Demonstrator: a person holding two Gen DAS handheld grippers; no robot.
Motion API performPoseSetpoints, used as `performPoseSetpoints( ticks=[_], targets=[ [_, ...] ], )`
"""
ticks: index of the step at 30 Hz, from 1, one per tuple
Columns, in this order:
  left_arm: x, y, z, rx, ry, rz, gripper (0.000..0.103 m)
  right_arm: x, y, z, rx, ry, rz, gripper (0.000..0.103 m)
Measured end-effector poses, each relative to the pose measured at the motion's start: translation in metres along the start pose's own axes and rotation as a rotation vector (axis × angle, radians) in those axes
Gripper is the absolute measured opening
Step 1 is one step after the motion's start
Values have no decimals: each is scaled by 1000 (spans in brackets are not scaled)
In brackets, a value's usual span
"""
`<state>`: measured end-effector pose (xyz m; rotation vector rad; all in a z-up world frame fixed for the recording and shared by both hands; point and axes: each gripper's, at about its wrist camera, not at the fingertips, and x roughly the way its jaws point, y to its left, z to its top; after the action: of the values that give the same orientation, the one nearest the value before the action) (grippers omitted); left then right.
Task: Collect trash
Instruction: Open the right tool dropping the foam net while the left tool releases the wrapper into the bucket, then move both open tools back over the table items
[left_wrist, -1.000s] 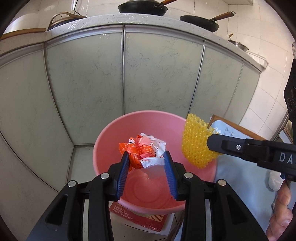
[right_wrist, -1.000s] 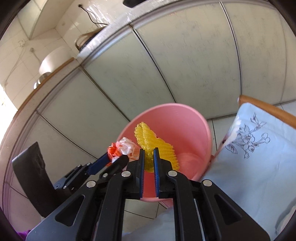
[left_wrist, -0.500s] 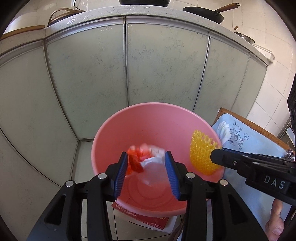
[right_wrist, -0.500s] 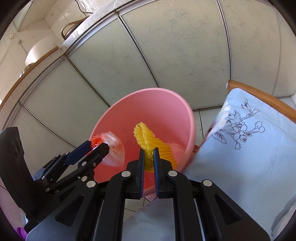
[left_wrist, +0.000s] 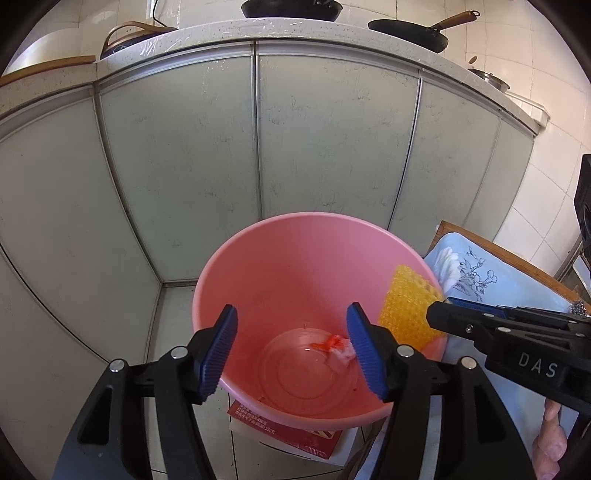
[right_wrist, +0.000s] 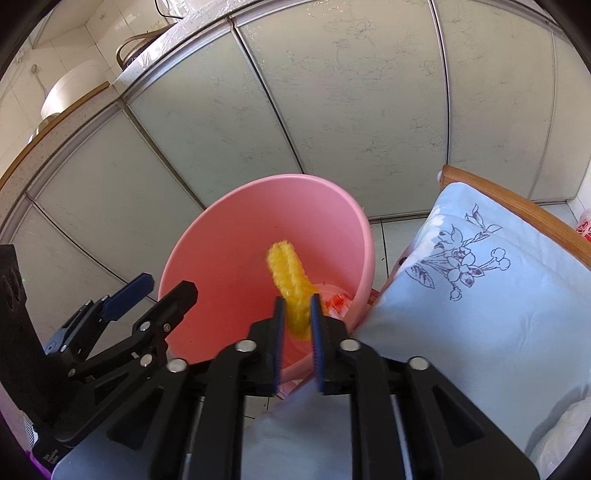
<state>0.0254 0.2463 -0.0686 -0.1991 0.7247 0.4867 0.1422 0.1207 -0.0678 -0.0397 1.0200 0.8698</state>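
The left hand-held gripper (left_wrist: 291, 347) hangs over the pink plastic basin (left_wrist: 280, 251), its jaws opening with nothing between them. A crumpled orange-and-white wrapper (left_wrist: 334, 349) lies on the basin's bottom, toward its right side. The right hand-held gripper (right_wrist: 297, 317) is over the basin's right rim, jaws opening with the yellow foam fruit net (right_wrist: 290, 280) between its pads. A floral pillow (right_wrist: 476, 295) lies just beside the basin.

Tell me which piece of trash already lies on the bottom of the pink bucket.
The red-and-white wrapper. It lies loose on the bucket floor, while the yellow foam net is still up between the right hand-held gripper's opening jaws.
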Motion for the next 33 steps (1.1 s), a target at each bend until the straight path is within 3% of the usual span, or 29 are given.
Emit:
performPoseSetpoints(
  ticks=[2,9,19,24,27,33],
  targets=[
    [-2,-1,1,2,-9,0,66,-2,0,0,0,-10,2,32],
    [-15,2,6,4,-34,-4,68,-18,2,2,-19,-47,-2,32],
    [-58,-8,14,30,-113,-29,68,-86,6,-17,-80,-173,-45,32],
    [-87,-17,16,48,-163,-66,68,-128,2,-33,-88,-238,-57,34],
    [-105,-24,14,62,-188,-106,69,-153,0,-44,-82,-277,-74,44],
    [-131,-43,10,99,-214,-192,70,-202,-16,-72,-60,-336,-148,45]
  ],
)
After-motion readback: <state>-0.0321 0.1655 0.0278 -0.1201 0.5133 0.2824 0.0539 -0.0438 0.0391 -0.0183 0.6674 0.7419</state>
